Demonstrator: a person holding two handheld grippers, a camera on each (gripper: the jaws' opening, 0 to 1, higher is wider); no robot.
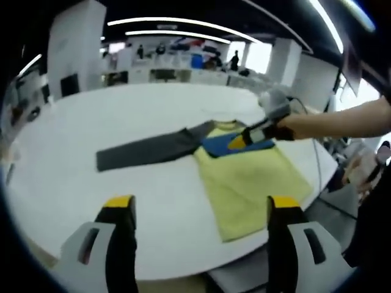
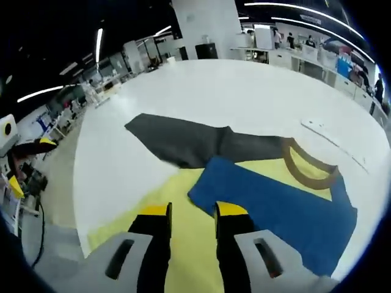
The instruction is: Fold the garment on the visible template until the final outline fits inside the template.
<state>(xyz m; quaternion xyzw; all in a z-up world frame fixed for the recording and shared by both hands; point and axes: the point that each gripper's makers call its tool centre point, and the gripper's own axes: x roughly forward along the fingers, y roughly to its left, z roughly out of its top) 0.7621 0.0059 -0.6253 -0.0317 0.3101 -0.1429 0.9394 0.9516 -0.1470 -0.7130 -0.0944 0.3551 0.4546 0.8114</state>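
Now right tongs (image 2: pixel 192 210) nearly closed over blue sleeve (image 2: pixel 275 201), prob. pinching its edge; left tongs (image 1: pixel 201 204) released, above surface (image 1: pixel 122 116). Could drag yellow shirt (image 1: pixel 250 183) askew if pulled w/ weak pinch.

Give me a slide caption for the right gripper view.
Right claw hovers over a yellow garment with blue sleeve folded across and grey sleeve outstretched on white table.

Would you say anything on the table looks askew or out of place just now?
Yes: the garment lies half folded. One blue sleeve is laid across its yellow body, while the grey sleeve sticks straight out over the white table. No spill or damage shows.
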